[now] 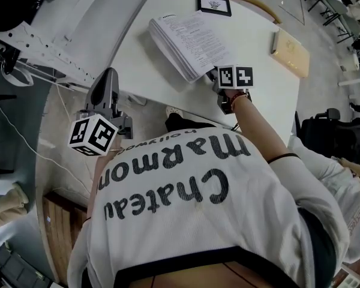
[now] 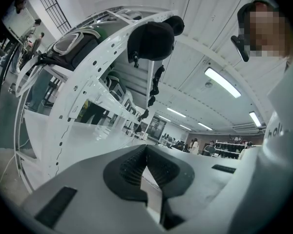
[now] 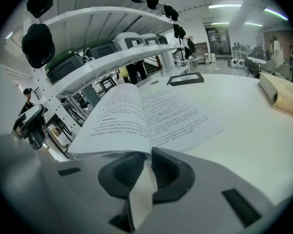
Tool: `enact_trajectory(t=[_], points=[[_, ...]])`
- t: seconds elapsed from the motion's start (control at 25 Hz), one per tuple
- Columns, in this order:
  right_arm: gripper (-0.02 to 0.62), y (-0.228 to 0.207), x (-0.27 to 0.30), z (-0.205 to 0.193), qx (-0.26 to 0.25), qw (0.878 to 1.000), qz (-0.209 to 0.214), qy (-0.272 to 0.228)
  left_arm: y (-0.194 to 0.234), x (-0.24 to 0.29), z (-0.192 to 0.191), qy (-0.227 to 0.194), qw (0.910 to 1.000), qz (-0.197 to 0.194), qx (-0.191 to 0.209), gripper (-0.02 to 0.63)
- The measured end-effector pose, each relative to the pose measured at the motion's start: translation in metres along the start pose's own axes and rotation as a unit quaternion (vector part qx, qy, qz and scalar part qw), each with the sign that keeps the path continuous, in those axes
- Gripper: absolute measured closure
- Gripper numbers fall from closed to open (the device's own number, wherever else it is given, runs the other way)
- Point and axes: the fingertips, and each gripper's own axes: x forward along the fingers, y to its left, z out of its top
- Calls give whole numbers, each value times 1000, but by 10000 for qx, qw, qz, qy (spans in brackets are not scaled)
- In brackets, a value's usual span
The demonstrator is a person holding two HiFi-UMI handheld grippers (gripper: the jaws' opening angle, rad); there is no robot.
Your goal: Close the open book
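Note:
The open book (image 1: 189, 41) lies on the white table (image 1: 261, 101), its printed pages facing up; in the right gripper view the book (image 3: 151, 113) has its left page arched upward. My right gripper (image 1: 215, 75) is at the book's near corner, and my right gripper (image 3: 147, 152) is shut on a sheet of that book, the paper running down between the pads. My left gripper (image 1: 110, 75) hangs off the table's left side, away from the book. Seen in its own view, my left gripper (image 2: 146, 148) points level at a rack, its pads meeting with nothing between them.
A black-framed picture (image 1: 214, 5) lies beyond the book, and a tan box (image 1: 291, 51) lies to its right near the table's far edge. A white metal rack (image 1: 48, 53) with bags and hats stands left of the table. The person's white-shirted torso fills the foreground.

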Motion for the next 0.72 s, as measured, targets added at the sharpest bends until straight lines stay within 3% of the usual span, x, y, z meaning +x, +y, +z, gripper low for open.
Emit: enact_trajectory(t=[0.72], points=[[538, 0, 1, 0, 244, 9995, 195, 22, 3, -1, 0, 10, 10000, 21, 36, 583]])
